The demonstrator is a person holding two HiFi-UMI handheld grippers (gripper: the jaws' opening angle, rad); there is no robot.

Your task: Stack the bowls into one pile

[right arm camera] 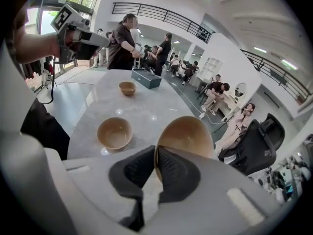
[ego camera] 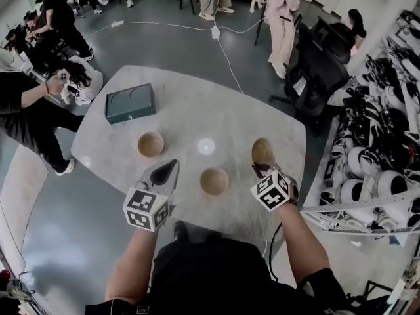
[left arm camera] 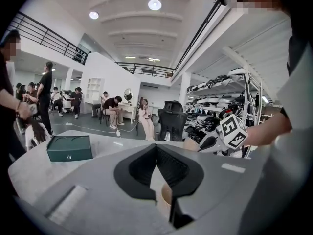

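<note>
Three tan bowls sit spread across a pale stone-look table (ego camera: 197,104), well apart from one another. At the far left of the tabletop lies a dark green box (ego camera: 130,102), flat and closed. Nearer the person and a little to the right of it stands the left bowl (ego camera: 150,144), upright and on its own. Just beside and nearer than that bowl hangs the left gripper (ego camera: 170,168), above the table's near edge; in the left gripper view its dark pads (left arm camera: 146,165) are pressed together with nothing between them. The middle bowl (ego camera: 214,180) stands upright near the table's front edge, between the two grippers and touched by neither. To the right, the right gripper (ego camera: 261,169) has its jaws clamped on the near rim of the right bowl (ego camera: 262,151), one pad inside and one outside, and the bowl hangs tilted from that pinch. Beyond the table's right side stand a black office chair (ego camera: 318,71) and shelving (ego camera: 374,143).
</note>
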